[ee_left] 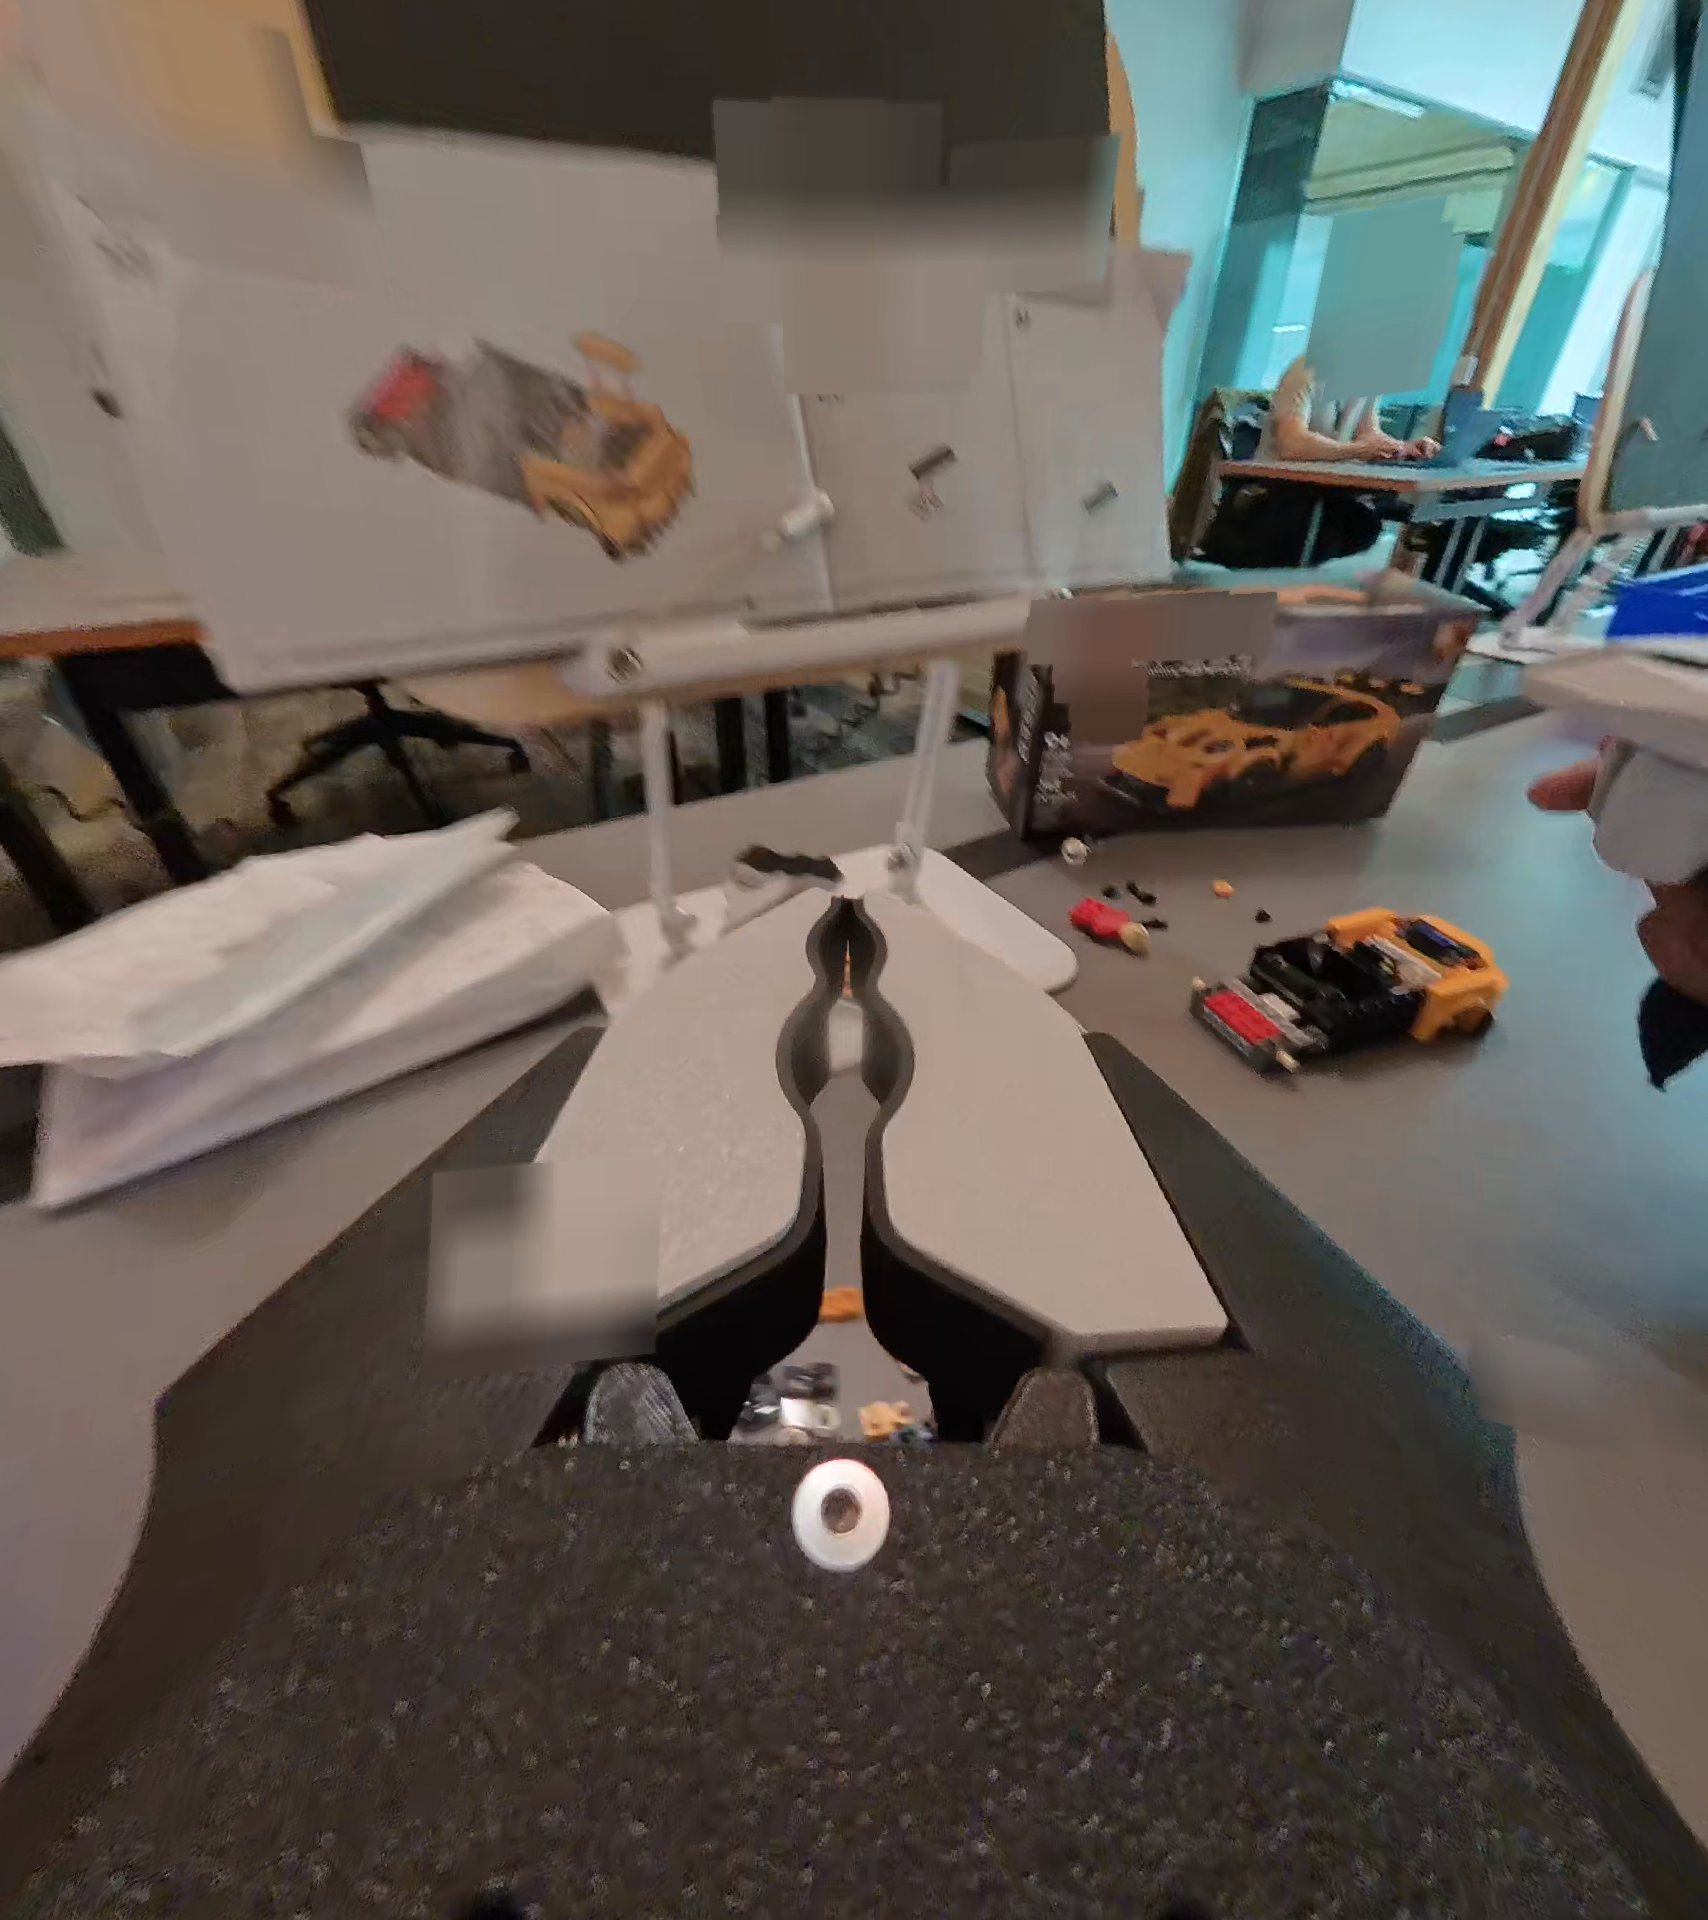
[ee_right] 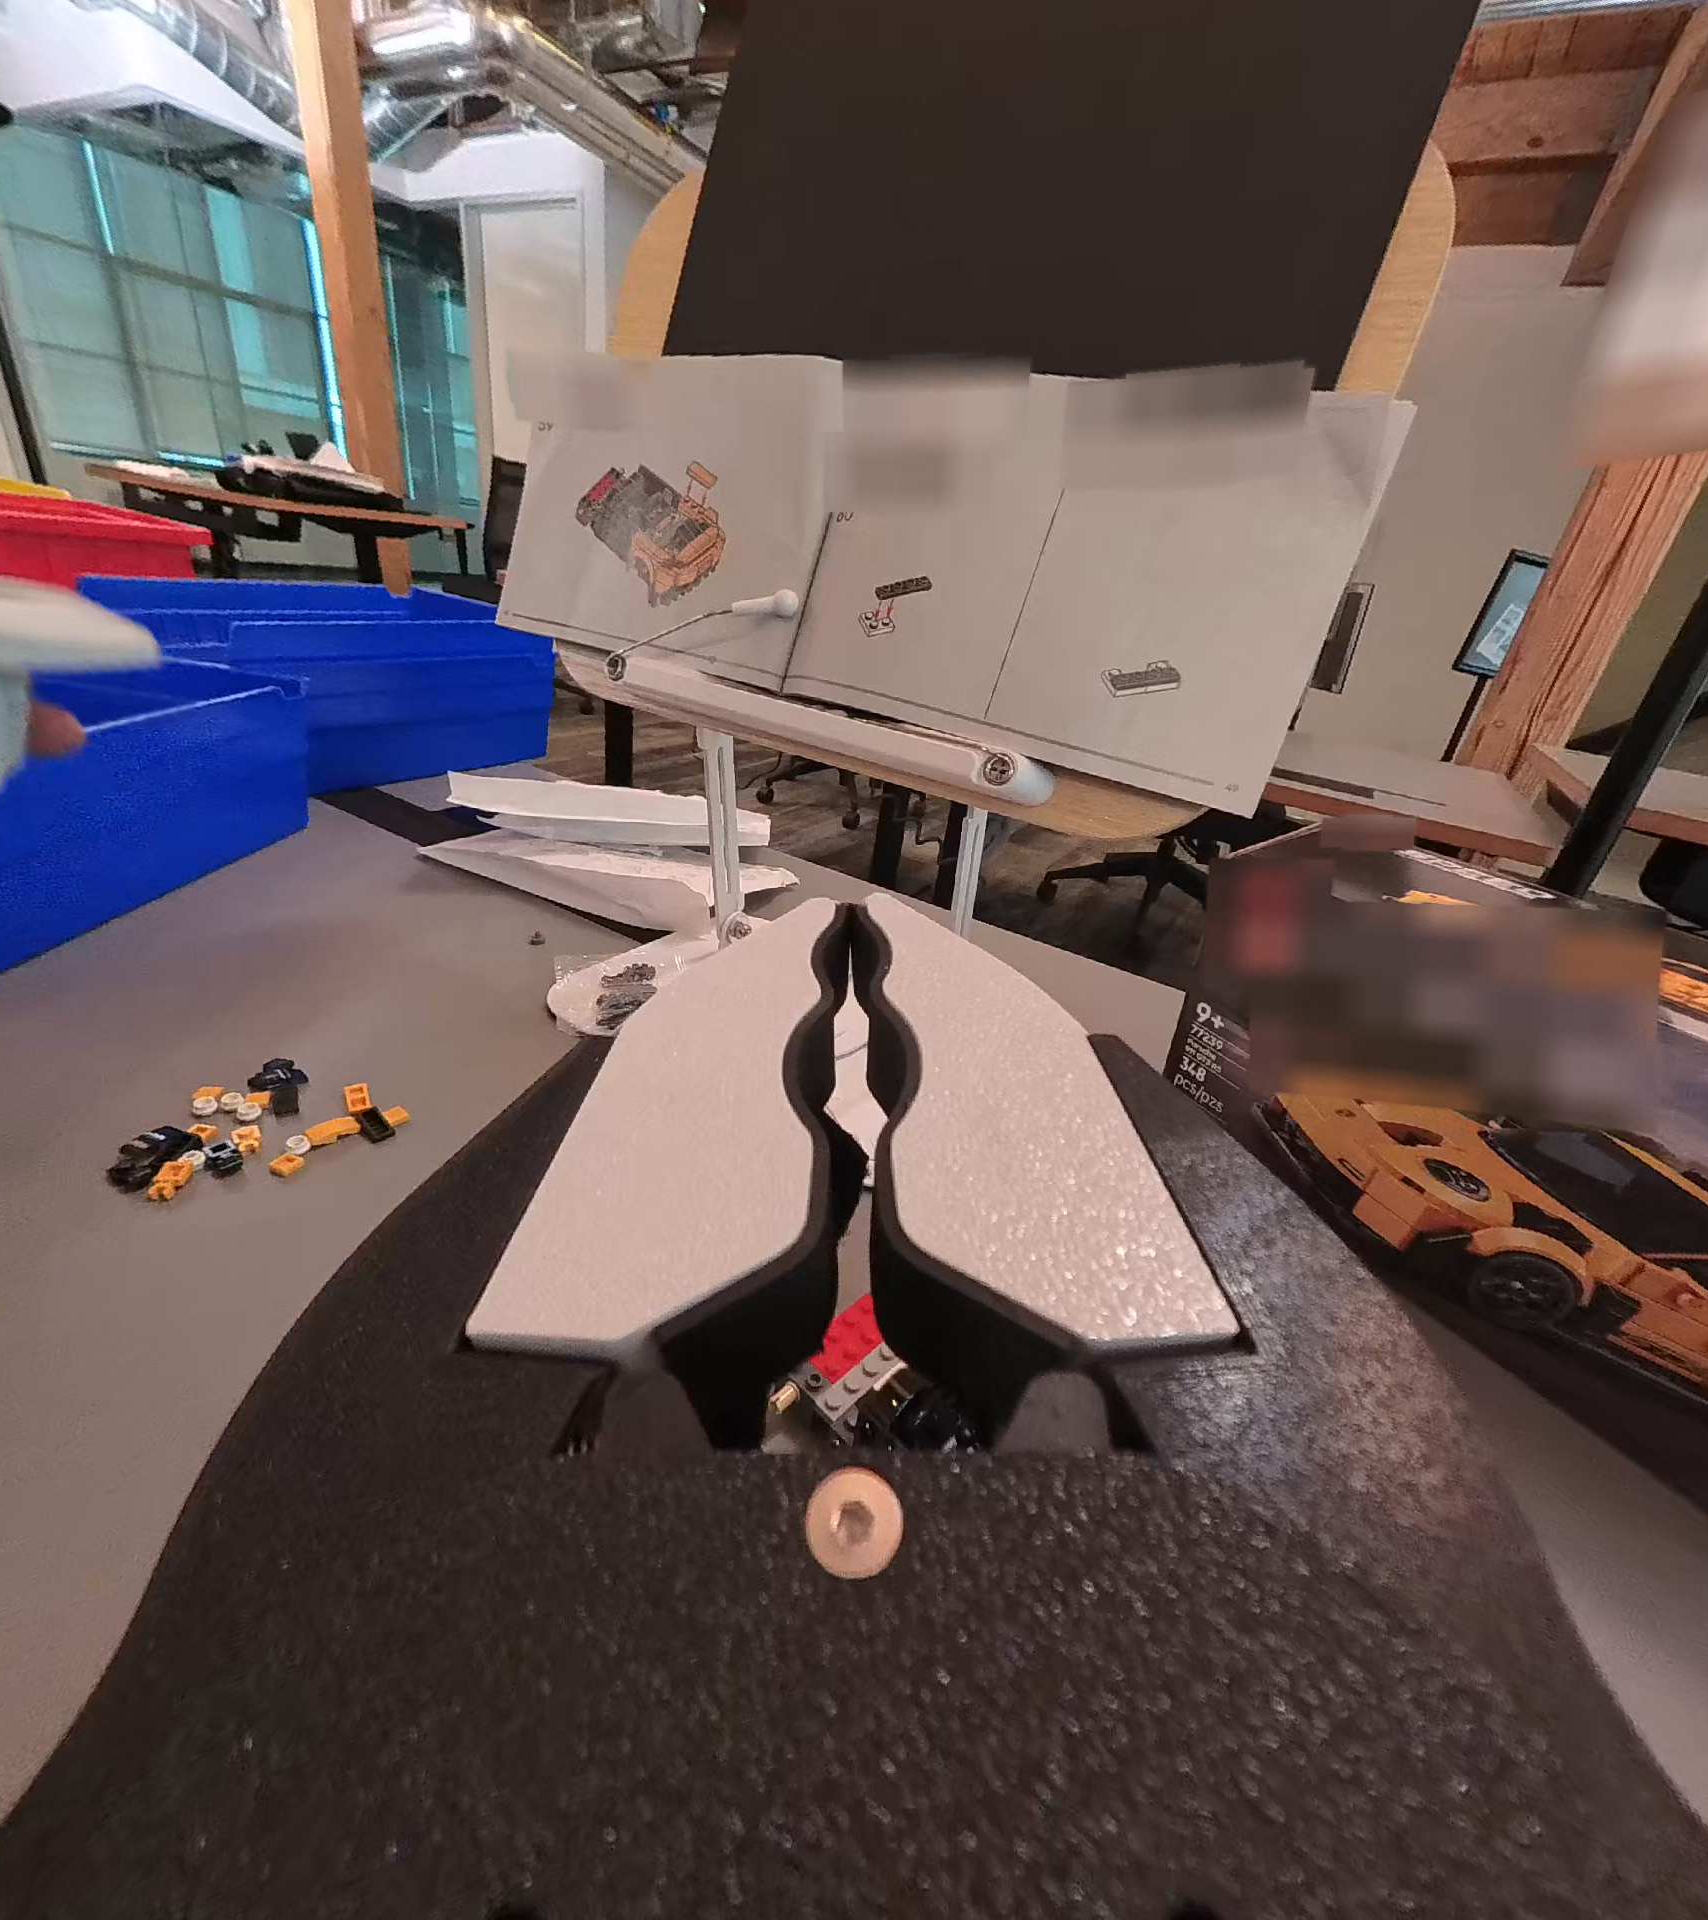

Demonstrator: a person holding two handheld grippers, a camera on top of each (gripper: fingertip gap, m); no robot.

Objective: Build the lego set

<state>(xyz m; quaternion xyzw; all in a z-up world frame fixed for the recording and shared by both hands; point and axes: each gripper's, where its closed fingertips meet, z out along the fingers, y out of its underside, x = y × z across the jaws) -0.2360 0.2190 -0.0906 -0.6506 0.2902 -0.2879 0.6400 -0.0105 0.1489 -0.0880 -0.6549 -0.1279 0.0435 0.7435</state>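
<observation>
A part-built orange and black Lego car with a red rear sits on the grey table at the right of the left wrist view; a piece of it shows under the right gripper's fingers. My left gripper is shut and empty, held above the table to the left of the car. My right gripper is shut and empty above the car. A pile of small orange, black and white pieces lies on the table to its left. The open instruction booklet rests on a white stand straight ahead.
The Lego set box stands behind the car and also shows in the right wrist view. Torn white paper bags lie at the left. Blue bins and a red bin stand along the table's left. A few loose pieces lie by the box. My right fingertips sit around 25 cm from my left ones.
</observation>
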